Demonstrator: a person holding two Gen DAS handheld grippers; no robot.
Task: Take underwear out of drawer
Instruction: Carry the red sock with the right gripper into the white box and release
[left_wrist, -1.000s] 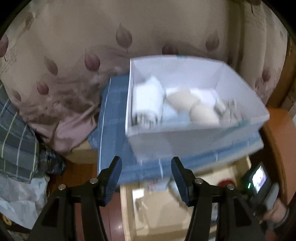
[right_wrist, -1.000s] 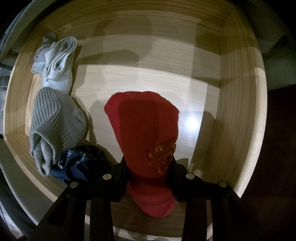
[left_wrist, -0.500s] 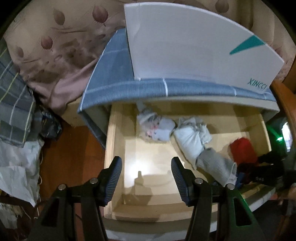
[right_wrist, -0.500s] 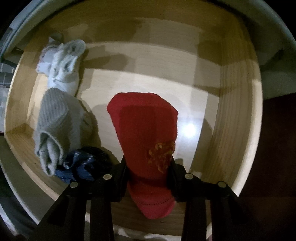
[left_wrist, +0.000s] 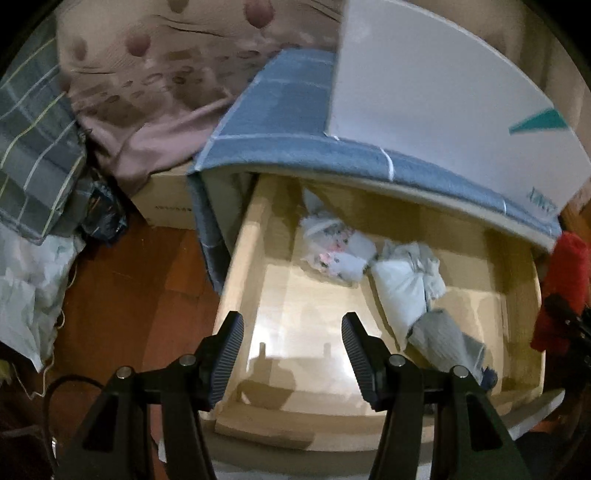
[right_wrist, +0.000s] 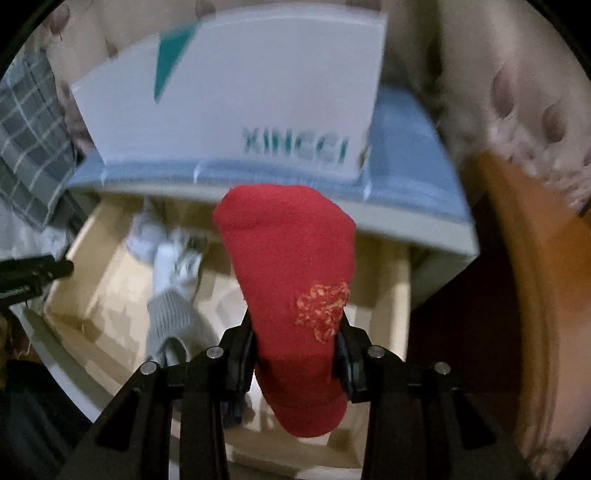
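Observation:
My right gripper (right_wrist: 295, 332) is shut on a red garment (right_wrist: 291, 266) with a yellow stitched patch and holds it in the air above the open wooden drawer (right_wrist: 400, 288). The red garment also shows at the right edge of the left wrist view (left_wrist: 561, 291). My left gripper (left_wrist: 291, 332) is open and empty, over the drawer's (left_wrist: 251, 258) front left part. In the drawer lie a white patterned bundle (left_wrist: 332, 247), a pale rolled garment (left_wrist: 402, 288), a grey ribbed garment (left_wrist: 443, 339) and a dark blue piece (left_wrist: 489, 378).
A white box (left_wrist: 436, 96) marked XINCCI stands on a blue checked cloth (left_wrist: 288, 122) on the cabinet top above the drawer. A pink leaf-print curtain (left_wrist: 147, 66), a plaid cloth (left_wrist: 33, 147) and plastic bags (left_wrist: 29, 280) lie to the left over a brown wooden floor (left_wrist: 129, 295).
My right gripper has lifted the red garment up out of the drawer; the white box now shows behind it. My left gripper tilted down from the box to over the drawer and stayed open.

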